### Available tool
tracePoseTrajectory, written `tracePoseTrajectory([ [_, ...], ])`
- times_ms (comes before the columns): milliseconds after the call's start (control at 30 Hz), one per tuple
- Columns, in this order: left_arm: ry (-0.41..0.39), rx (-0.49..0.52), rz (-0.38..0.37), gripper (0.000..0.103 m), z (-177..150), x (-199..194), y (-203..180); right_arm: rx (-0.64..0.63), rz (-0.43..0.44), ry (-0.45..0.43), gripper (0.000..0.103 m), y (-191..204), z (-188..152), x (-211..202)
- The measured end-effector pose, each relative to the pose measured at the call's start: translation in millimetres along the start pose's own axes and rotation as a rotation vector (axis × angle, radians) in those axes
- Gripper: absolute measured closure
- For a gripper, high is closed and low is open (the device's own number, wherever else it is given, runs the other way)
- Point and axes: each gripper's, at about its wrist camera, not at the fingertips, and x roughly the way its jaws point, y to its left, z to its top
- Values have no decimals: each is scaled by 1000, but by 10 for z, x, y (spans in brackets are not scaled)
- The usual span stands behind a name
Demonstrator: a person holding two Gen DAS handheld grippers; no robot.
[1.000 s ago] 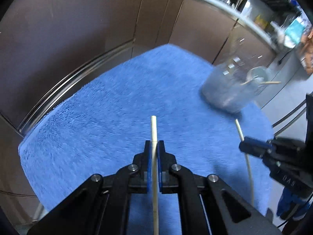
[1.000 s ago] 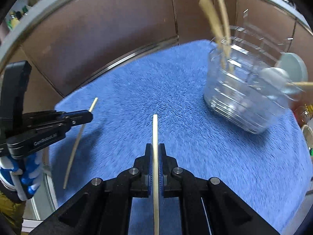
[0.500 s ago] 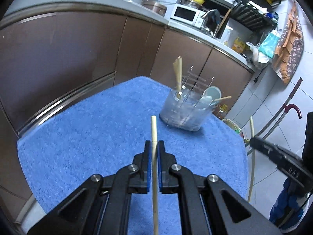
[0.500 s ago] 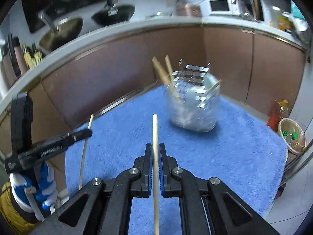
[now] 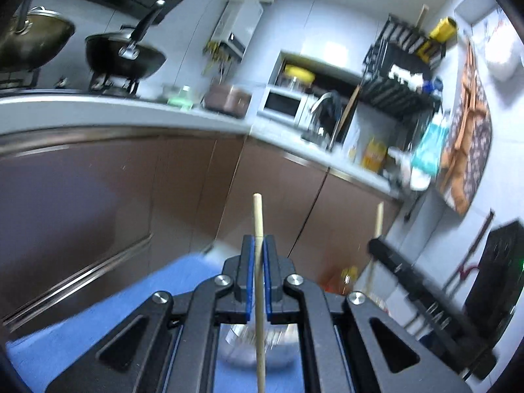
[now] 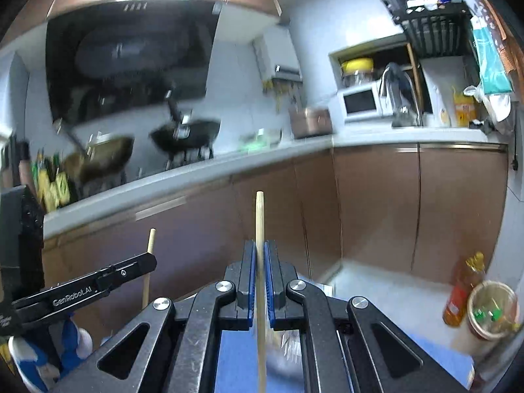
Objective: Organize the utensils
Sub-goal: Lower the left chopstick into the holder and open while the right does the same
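A: What is the left gripper (image 5: 258, 249) doing?

B: Its blue pads are pinching a thin pale wooden chopstick (image 5: 259, 281), held upright above the blue towel-covered table (image 5: 108, 314). The right gripper (image 6: 260, 255) is clamping a second pale wooden chopstick (image 6: 260, 262) the same way.

A: And the holder?

B: A clear plastic utensil holder (image 5: 239, 344) is showing, blurred, below the left jaws, toward the table's far edge. I cannot tell what is inside it.

A: How far along is it?

B: Both sticks are gripped and in the air, neither is in the holder. I judge that dropping them in is what is left.
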Motion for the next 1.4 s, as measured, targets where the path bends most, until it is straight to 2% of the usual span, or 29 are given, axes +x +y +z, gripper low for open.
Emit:
tracePoseTrajectory([
  [200, -82, 6, 29, 99, 83, 711, -187, 8, -40, -67, 97, -248, -12, 489],
  [467, -123, 16, 102, 99, -308, 1143, -107, 1, -101, -85, 97, -446, -323, 700],
  [633, -112, 20, 140, 99, -512, 1240, -40, -24, -131, -95, 96, -458, -369, 682],
  [900, -114, 6, 151, 99, -547, 1253, 15, -11, -119, -111, 97, -496, -374, 723],
  [1067, -102, 12, 140, 98, -639, 1260, 24, -20, -119, -77, 97, -499, -535, 747],
  [1233, -55, 5, 97, 97, -695, 1246, 58, -8, -135, -68, 97, -518, -660, 489],
  [1300, -43, 11, 84, 92, -688, 1217, 58, -6, -146, -64, 94, -527, -681, 365],
  [1333, -37, 18, 80, 89, -686, 1198, 53, -5, -156, -64, 89, -535, -685, 261],
  [1400, -37, 30, 85, 76, -674, 1109, 46, -3, -175, -66, 83, -539, -689, 118],
])
